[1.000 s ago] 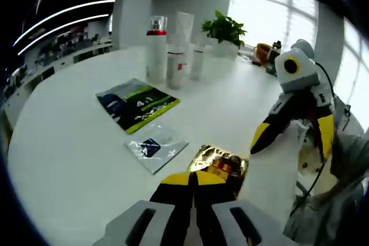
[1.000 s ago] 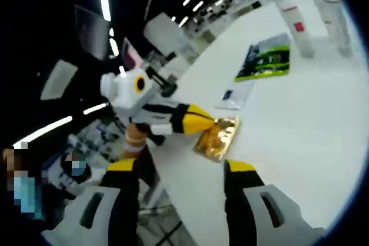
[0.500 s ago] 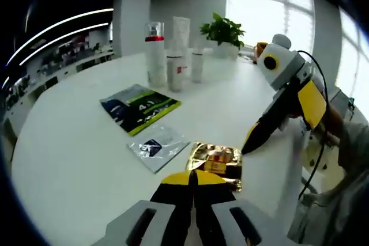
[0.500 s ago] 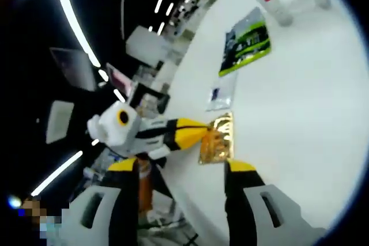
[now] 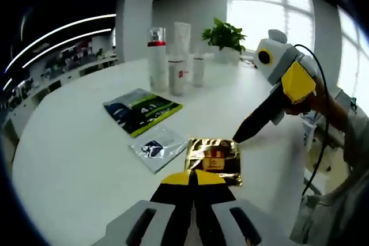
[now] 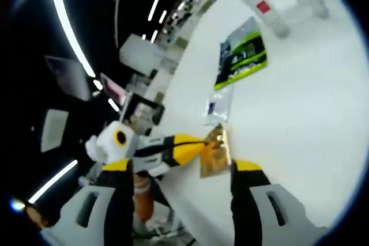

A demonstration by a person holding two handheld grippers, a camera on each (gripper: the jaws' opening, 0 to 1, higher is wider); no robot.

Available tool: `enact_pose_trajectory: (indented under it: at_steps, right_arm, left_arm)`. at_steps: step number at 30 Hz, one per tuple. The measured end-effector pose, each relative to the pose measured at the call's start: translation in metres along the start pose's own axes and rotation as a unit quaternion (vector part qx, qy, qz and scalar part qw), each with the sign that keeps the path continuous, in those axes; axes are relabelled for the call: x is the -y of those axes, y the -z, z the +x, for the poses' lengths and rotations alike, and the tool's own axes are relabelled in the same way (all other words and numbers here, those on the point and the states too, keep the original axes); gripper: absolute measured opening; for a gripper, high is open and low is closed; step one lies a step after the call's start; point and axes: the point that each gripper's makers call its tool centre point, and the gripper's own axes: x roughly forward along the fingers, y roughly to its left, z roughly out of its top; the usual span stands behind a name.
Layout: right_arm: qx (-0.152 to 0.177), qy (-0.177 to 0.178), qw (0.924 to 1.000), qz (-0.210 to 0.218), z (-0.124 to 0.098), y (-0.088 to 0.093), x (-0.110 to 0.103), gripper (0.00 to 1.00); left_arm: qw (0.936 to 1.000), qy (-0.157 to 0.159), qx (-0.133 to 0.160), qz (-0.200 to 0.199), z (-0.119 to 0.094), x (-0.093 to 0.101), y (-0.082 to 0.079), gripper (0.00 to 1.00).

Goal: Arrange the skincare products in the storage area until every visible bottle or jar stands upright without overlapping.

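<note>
Pinching a gold foil sachet (image 5: 213, 158) at the desk's (image 5: 75, 148) near edge, the left claw (image 5: 194, 178) has its jaws closed on it.

The right claw (image 6: 180, 171) stands wide open with nothing held, and in the left gripper view it hangs just above the sachet's far corner. Beyond lie a clear sachet (image 5: 155, 148) and a green-and-black packet (image 5: 141, 109). Well apart, white skincare bottles (image 5: 173, 61) stand upright near a potted plant (image 5: 225, 34).

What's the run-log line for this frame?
left gripper: shut on gold sachet | right gripper: open, above table | bottles: upright at back
</note>
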Motion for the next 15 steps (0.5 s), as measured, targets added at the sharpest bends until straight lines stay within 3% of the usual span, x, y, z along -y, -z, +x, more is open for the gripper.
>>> enact_pose_trajectory:
  at_steps: [8, 11, 13, 15]
  right_arm:
    - [0.01, 0.007, 0.9999, -0.001, 0.003, -0.007, -0.001, 0.38]
    - [0.002, 0.029, 0.9995, -0.014, 0.011, -0.004, 0.004, 0.3]
    - [-0.007, 0.041, 0.9989, -0.02, 0.014, 0.0, 0.008, 0.16]
    - [-0.02, 0.075, 0.9962, -0.041, 0.017, 0.005, 0.017, 0.02]
  left_arm:
    - [0.9999, 0.0, 0.01, -0.011, 0.001, 0.0, 0.0, 0.0]
    - [0.9998, -0.002, 0.017, -0.013, 0.003, 0.0, 0.0, 0.0]
    - [0.9996, -0.003, 0.022, -0.016, 0.003, 0.0, 0.0, 0.0]
    - [0.9992, -0.004, 0.03, -0.025, 0.003, -0.001, 0.0, 0.0]
